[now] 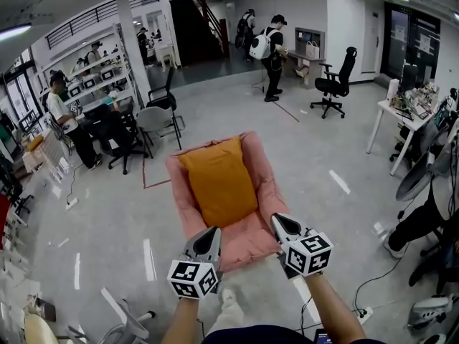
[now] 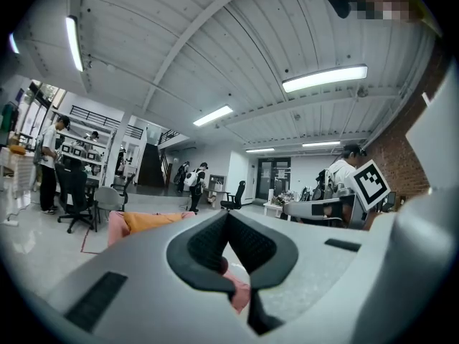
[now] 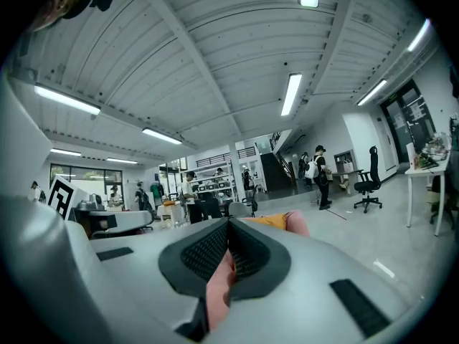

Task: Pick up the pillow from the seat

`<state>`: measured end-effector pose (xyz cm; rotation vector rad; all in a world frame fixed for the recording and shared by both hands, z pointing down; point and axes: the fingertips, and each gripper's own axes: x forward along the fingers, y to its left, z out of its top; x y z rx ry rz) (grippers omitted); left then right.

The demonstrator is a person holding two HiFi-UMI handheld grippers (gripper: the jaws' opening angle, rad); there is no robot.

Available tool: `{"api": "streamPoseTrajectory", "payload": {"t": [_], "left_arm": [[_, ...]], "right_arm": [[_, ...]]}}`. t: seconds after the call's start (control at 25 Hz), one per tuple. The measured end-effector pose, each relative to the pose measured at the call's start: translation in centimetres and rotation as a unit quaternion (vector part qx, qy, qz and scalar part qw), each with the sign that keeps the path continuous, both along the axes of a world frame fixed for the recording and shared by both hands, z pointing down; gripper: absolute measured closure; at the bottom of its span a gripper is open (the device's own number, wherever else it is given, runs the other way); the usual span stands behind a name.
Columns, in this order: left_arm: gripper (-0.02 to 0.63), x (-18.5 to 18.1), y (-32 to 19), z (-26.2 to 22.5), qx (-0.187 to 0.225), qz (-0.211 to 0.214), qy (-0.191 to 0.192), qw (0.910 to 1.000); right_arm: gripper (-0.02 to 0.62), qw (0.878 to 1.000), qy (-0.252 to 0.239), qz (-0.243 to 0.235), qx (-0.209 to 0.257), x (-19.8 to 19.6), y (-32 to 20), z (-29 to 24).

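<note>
The orange pillow [image 1: 219, 181] lies on the pink seat [image 1: 267, 181], which stands low on the grey floor [image 1: 323, 163] in the middle of an open office. The pillow covers most of the seat's middle and leans up along the backrest. A pink border shows on both sides and at the near end.

Both grippers are at the near edge of the seat, one at each corner, and both point toward the pillow. The left gripper [image 1: 211, 232] has its jaws closed together – in the left gripper view the dark pads [image 2: 208, 246] meet at the tip and nothing is between them. The right gripper [image 1: 281, 221] is the same: its jaws are pressed together and empty, with only pink fabric of the seat visible behind the lower gap. Neither gripper reaches the pillow. Whether the tips touch the seat's edge, I cannot tell.

Around the seat are a grey chair [image 1: 154, 119] to the far left, a black office chair [image 1: 336, 81] further back, and a white table [image 1: 391, 110] at the right. A person with a white backpack [image 1: 262, 46] stands in the background.
</note>
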<state>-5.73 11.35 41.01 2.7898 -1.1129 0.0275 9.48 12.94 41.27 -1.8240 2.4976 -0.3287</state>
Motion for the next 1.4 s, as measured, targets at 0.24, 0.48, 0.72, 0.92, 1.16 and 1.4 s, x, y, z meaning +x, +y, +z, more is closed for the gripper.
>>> {"api": "streamPoseTrajectory", "payload": {"t": [0.24, 0.48, 0.72, 0.92, 1.16, 1.4], "left_arm": [[0.609, -0.2, -2.3, 0.1, -0.001, -0.005, -0.001, 1.0000], [0.609, 0.7, -4.9, 0.8, -0.009, -0.001, -0.005, 0.9999], [0.609, 1.5, -8.0, 1.2, -0.014, 0.008, -0.008, 0.9998], [0.609, 1.8, -11.0, 1.5, -0.018, 0.015, -0.009, 0.9997], [0.609, 1.3, -15.2, 1.1, -0.022, 0.013, -0.009, 0.9996], [0.609, 0.5, -18.6, 0.9, -0.025, 0.013, -0.007, 0.9996]], "right_arm": [[0.578, 1.000, -0.001, -0.004, -0.003, -0.2, -2.4, 0.4], [0.578, 1.000, -0.006, 0.001, -0.013, 0.6, -4.9, 1.3], [0.578, 1.000, -0.009, 0.009, -0.019, 1.2, -7.8, 1.8], [0.578, 0.999, -0.009, 0.016, -0.026, 1.5, -10.8, 2.2], [0.578, 0.999, -0.007, 0.019, -0.028, 1.2, -14.9, 1.7], [0.578, 0.999, -0.004, 0.019, -0.030, 0.6, -18.3, 1.2]]}}
